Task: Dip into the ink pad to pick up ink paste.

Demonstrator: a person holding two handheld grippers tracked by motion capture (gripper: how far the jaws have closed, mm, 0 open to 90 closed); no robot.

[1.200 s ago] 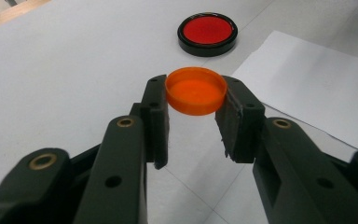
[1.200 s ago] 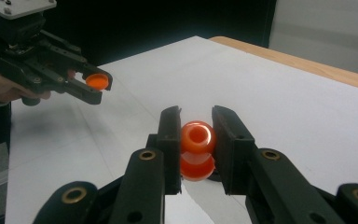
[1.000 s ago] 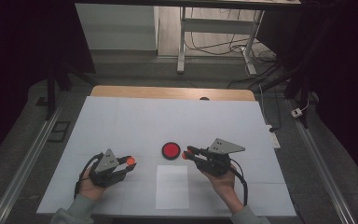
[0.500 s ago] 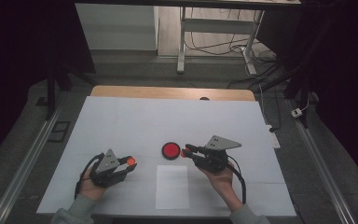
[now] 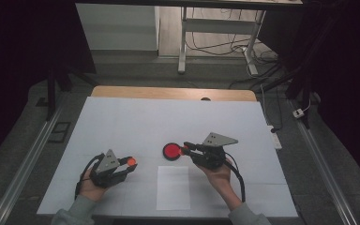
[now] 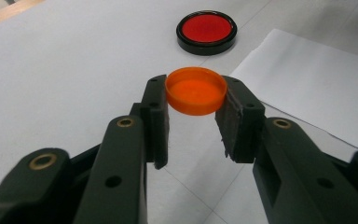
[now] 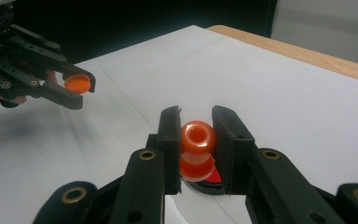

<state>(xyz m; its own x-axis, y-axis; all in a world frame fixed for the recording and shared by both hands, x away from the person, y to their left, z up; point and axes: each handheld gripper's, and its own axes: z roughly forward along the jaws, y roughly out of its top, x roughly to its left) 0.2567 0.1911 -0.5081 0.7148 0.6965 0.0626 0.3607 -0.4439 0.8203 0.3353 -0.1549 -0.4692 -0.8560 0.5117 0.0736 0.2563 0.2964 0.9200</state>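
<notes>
Two grippers are at work over a white-covered table (image 5: 122,122), each held from below by a person's hand. On the left, the left gripper (image 5: 127,165) sits low and near the front edge, its jaws pinching a small orange cap (image 5: 131,161) between them; in the left gripper view that cap (image 6: 196,90) is clamped by its sides with the hollow facing up, lifted clear of the table surface. Just to the right of it, near the front edge, a blank sheet of paper (image 5: 173,187) lies flat on the table, between the two hands. Beyond the sheet's far edge sits a round red disc with a black rim (image 5: 172,151), flat on the table, and in the left gripper view it (image 6: 207,31) lies ahead of the cap, well apart from it. Further right, the right gripper (image 5: 185,149) points leftward at that disc, its jaw tips right at the disc's right edge. In the right gripper view its jaws are closed on a small orange-red stopper-like piece (image 7: 197,149), rounded on top with a hole in its face, and the piece hangs directly over the disc (image 7: 213,179), though whether it touches the disc cannot be told. A cable (image 5: 238,176) trails back from the right gripper past the wrist.
</notes>
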